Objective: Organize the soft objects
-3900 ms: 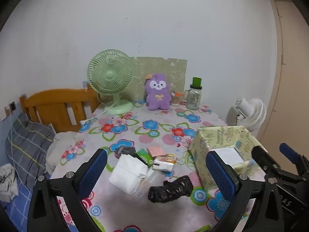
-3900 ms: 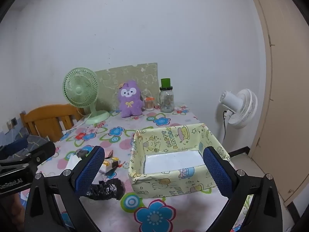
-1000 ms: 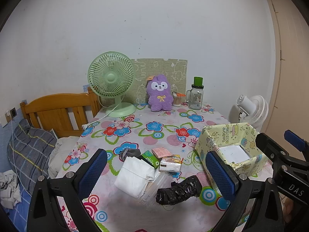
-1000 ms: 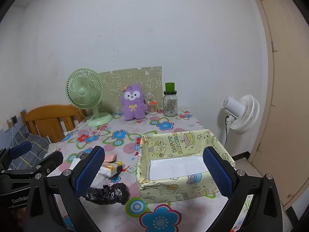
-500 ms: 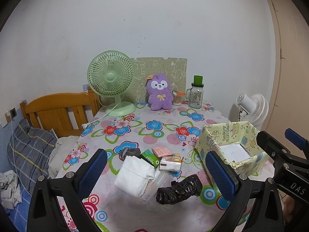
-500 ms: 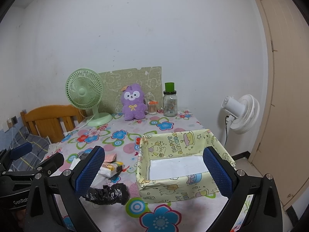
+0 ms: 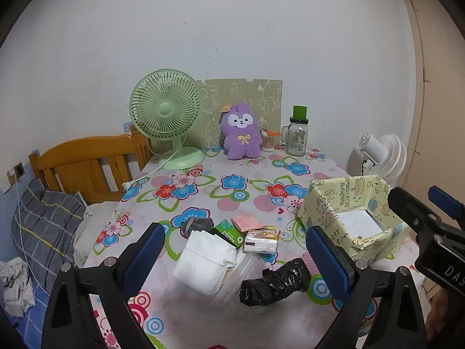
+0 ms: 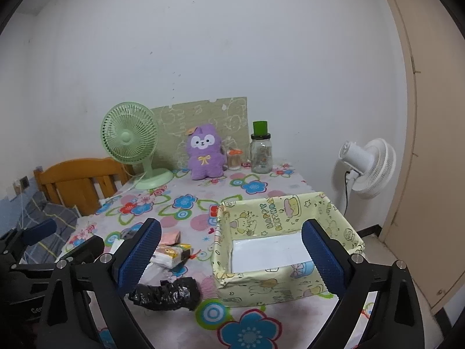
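Left gripper closing, empty, over the white pack; right gripper released. Loose clear wrapper, probably plastic, could snag near table's front edge.

Pale tablecloth splashed with blue, red and pink flowers, green leaves and ringed circles. The box is soft yellow with cartoon animals, cakes and stars, white on its floor. In the pile: a white folded pack, a crinkled glossy black bag, a green packet, a pink packet, a grey bundle. At the back, a mint-green fan, a purple plush toy with a white face and yellow bow, and a clear jar topped in bright green. Both grippers show black frames with blue pads, dotted in texture. Orange-brown wooden headboard, grey plaid pillow with yellow lines, white floor fan.
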A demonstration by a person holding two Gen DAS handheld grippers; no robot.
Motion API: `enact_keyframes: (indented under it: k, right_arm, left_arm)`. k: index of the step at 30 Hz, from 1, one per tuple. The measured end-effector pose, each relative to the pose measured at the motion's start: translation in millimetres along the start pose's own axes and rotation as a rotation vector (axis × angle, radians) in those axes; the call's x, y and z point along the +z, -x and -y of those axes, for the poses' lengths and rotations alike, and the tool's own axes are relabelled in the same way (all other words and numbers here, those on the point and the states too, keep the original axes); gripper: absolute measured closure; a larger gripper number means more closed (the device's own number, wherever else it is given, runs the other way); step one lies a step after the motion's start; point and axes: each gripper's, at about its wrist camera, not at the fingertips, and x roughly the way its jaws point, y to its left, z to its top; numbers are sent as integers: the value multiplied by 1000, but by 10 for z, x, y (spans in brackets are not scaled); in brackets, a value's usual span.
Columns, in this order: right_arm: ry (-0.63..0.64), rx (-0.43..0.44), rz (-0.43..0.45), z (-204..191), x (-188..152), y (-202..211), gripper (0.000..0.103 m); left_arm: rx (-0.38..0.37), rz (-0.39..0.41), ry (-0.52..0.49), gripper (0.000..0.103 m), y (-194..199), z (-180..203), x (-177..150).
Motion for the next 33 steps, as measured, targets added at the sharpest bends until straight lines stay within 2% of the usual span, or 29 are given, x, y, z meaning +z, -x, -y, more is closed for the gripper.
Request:
enact_keyframes:
  k: [7,14,33]
  right_arm:
    - [13,6,-20,-141,-15,-109,8]
    - [42,34,-61,-332,-100,-281,11]
    - [74,87,-202,-791,-450,-718,11]
  left_arm:
    - [3,-26,6,13,-114,-115,-15]
    - [-6,-88,14,14,-328,-263,-112]
    - [-23,-254,-10,16,-763,-486,-444]
